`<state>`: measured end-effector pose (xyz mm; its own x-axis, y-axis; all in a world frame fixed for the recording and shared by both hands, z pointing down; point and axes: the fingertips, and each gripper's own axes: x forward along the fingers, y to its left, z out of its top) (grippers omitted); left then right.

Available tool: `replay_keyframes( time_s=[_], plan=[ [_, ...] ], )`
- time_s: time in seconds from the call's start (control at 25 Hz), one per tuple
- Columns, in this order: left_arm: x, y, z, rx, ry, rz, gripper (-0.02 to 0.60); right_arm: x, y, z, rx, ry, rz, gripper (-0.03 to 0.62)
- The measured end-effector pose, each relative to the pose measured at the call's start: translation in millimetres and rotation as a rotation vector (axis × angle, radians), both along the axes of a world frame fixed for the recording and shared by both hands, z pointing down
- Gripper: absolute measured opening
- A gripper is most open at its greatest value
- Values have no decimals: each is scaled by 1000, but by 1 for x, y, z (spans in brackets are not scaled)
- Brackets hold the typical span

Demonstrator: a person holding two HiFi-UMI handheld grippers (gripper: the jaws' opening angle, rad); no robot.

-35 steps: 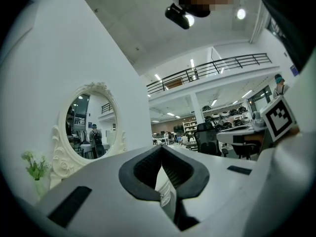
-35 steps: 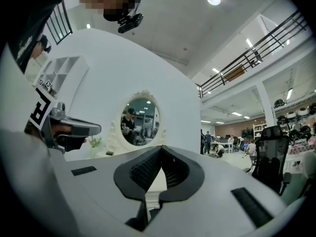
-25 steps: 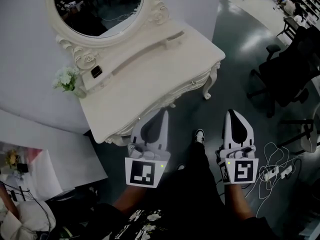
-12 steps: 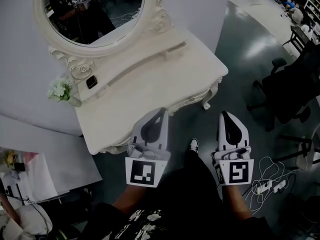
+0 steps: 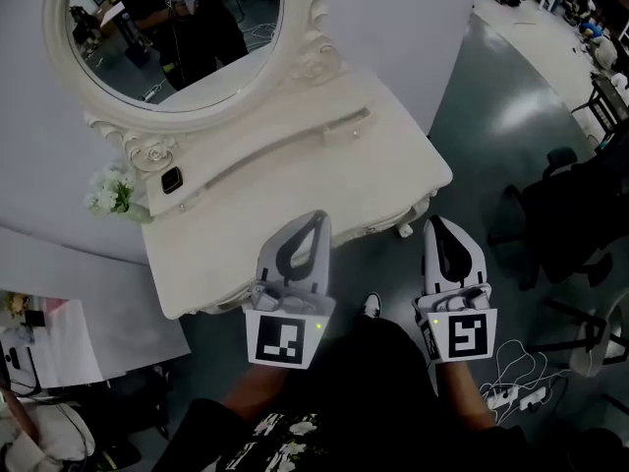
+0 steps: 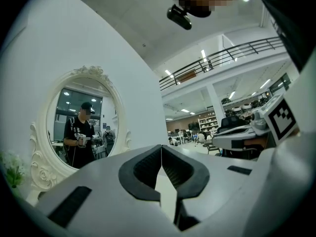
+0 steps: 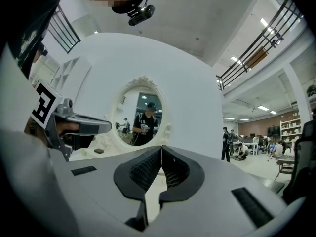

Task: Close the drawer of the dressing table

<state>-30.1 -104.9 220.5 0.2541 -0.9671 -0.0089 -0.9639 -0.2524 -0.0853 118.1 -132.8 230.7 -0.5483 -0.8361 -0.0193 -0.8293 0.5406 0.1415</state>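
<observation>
The white dressing table [image 5: 265,205] fills the middle left of the head view, its oval mirror [image 5: 167,37] at the upper left catching the reflection of a person in dark clothes. A small bunch of white flowers [image 5: 108,193] sits at the table's left end, with a small dark object [image 5: 171,180] just beside it below the mirror frame. The drawer is under the lip of the table's near edge, and from here I can't tell whether it sticks out. Both grippers are held level in the lower middle. The left gripper [image 5: 321,220] has its tip over the table's near edge, its jaws closed on nothing. The right gripper [image 5: 434,224], over the grey floor [image 5: 491,116] just right of the table's corner, is pinched together too and empty. A black office chair [image 5: 575,219] stands at the right edge
</observation>
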Motion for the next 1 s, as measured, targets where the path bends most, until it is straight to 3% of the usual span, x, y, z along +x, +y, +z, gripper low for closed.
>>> replay_keyframes(
  time_s=[0.4,0.52,0.64,1.0],
  plan=[
    [0,-44,12,-32,-6,-122,3,-7,-61,17,-53,24,-110,-2],
    [-2,-50,21,-54,-38,-146,3,-13,-71,24,-59,18,-147,0],
    [-3,-57,30,-80,-75,-156,3,-18,-80,34,-77,7,-160,0],
    [-24,-102,62,-154,-42,-141,3,-38,-120,69,-150,50,-153,10]
  ],
)
